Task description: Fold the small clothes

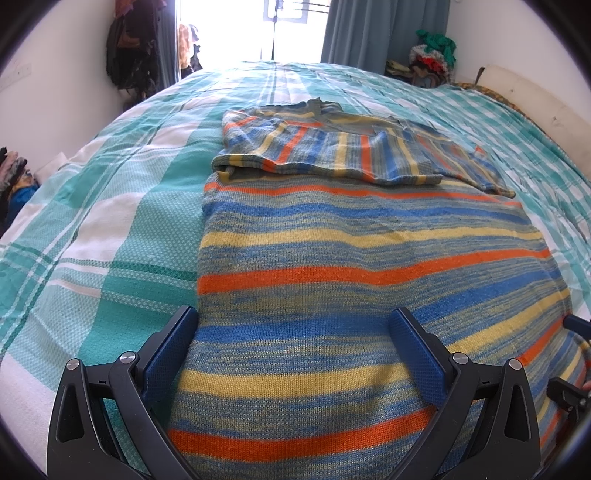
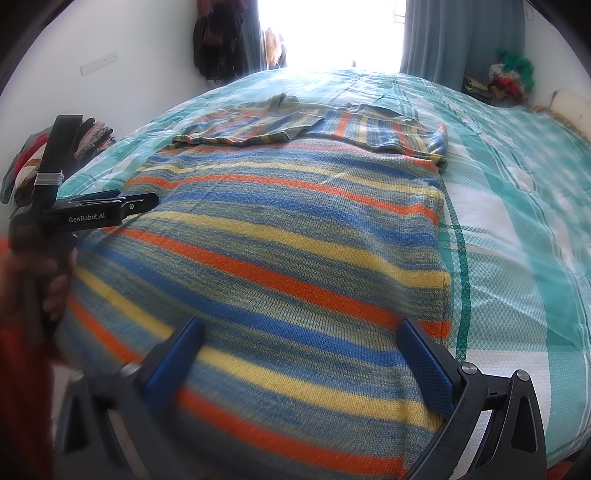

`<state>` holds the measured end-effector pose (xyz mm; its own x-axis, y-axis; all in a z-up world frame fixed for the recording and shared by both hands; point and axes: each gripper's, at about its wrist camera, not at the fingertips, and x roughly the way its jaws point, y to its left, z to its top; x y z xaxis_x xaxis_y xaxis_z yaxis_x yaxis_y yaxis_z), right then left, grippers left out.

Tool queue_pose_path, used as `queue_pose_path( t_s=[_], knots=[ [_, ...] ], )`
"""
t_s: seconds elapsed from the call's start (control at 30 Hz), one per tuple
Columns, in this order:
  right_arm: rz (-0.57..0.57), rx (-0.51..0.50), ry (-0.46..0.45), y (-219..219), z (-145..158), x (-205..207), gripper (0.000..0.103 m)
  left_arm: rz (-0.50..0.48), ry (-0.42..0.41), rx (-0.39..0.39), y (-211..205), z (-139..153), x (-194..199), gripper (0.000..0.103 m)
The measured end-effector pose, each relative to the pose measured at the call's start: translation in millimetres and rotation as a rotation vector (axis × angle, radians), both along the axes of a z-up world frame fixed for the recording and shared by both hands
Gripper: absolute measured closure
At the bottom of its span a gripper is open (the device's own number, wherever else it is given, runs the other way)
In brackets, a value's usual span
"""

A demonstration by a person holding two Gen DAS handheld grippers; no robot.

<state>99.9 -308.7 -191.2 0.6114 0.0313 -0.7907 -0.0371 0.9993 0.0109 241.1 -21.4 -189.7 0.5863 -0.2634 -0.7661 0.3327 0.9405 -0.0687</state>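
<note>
Lying flat, the striped sweater [image 1: 351,258] has sleeves folded in; both tools [image 1: 295,347] [image 2: 306,354] gape, released.

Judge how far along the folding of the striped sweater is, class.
Done: both sleeves lie folded across the striped sweater. In hand: left gripper and right gripper are open at its near hem, gripping nothing. Left: folding the body.

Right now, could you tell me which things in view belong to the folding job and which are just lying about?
Job:
- striped sweater, sleeves folded in
- left gripper, open
- right gripper, open

Lying about:
- checked bedsheet
- clothes pile in the far corner
- hanging dark clothes
- curtain
</note>
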Motion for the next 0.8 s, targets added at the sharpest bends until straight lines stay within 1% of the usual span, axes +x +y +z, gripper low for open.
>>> queue_pose_path(
  t_s=[0.07, 0.1, 0.13, 0.17, 0.2, 0.27, 0.3, 0.33, 0.4, 0.47, 0.5, 0.57, 0.6, 0.63, 0.67, 0.7, 0.73, 0.77, 0.8],
  knots=[
    [0.004, 0.010, 0.024, -1.6, 3.0, 1.5, 0.000, 0.009, 0.041, 0.033, -0.4, 6.3, 0.0, 0.001],
    [0.013, 0.020, 0.049, -3.8, 6.9, 2.5, 0.000, 0.011, 0.068, 0.048, 1.8, 12.4, -3.6, 0.002],
    [0.019, 0.039, 0.078, -8.2, 14.1, 3.6, 0.000, 0.002, 0.086, 0.037, 6.2, 21.5, -10.3, 0.002],
    [0.010, 0.061, 0.087, -16.4, 24.9, 0.5, 0.001, -0.022, 0.085, 0.004, 13.3, 32.6, -20.7, 0.002],
    [-0.011, 0.083, 0.064, -27.1, 40.0, -4.9, 0.001, -0.046, 0.077, -0.018, 21.3, 43.4, -32.4, 0.002],
    [-0.060, 0.126, 0.008, -54.2, 70.0, -22.4, 0.001, -0.080, 0.068, -0.008, 38.2, 59.9, -54.8, 0.002],
    [-0.081, 0.152, 0.009, -68.7, 80.5, -29.8, 0.001, -0.088, 0.074, 0.007, 46.9, 63.9, -64.7, 0.002],
    [-0.102, 0.183, 0.028, -83.1, 86.4, -35.7, 0.001, -0.095, 0.091, 0.013, 55.7, 65.3, -73.2, 0.002],
    [-0.144, 0.271, 0.108, -109.0, 85.8, -44.4, 0.001, -0.091, 0.162, 0.010, 69.6, 59.7, -83.6, 0.002],
    [-0.181, 0.366, 0.197, -124.4, 73.2, -53.7, 0.001, -0.079, 0.252, 0.010, 76.0, 47.3, -86.9, 0.002],
    [-0.186, 0.404, 0.247, -125.8, 64.9, -56.6, 0.003, -0.076, 0.278, 0.019, 75.9, 41.8, -87.4, 0.002],
    [-0.165, 0.441, 0.334, -118.5, 49.6, -63.1, 0.008, -0.085, 0.293, 0.057, 70.3, 32.9, -88.3, 0.002],
    [-0.149, 0.437, 0.366, -110.9, 43.3, -63.4, 0.011, -0.094, 0.304, 0.078, 66.5, 27.8, -87.6, 0.003],
    [-0.135, 0.424, 0.383, -102.6, 37.8, -63.3, 0.011, -0.100, 0.315, 0.096, 63.4, 23.1, -87.9, 0.005],
    [-0.126, 0.408, 0.387, -95.5, 34.3, -59.8, 0.012, -0.100, 0.319, 0.116, 60.3, 19.7, -88.4, 0.009],
    [-0.119, 0.397, 0.386, -89.2, 30.1, -55.8, 0.017, -0.104, 0.322, 0.142, 56.9, 16.8, -89.1, 0.019],
    [-0.107, 0.401, 0.392, -83.2, 24.8, -50.6, 0.023, -0.111, 0.324, 0.164, 53.8, 15.6, -90.4, 0.033],
    [-0.090, 0.407, 0.413, -78.4, 18.5, -46.1, 0.044, -0.125, 0.329, 0.175, 50.6, 15.8, -92.4, 0.043],
    [-0.077, 0.398, 0.450, -73.0, 12.5, -41.5, 0.072, -0.139, 0.340, 0.186, 48.0, 16.5, -94.0, 0.072]
  ],
)
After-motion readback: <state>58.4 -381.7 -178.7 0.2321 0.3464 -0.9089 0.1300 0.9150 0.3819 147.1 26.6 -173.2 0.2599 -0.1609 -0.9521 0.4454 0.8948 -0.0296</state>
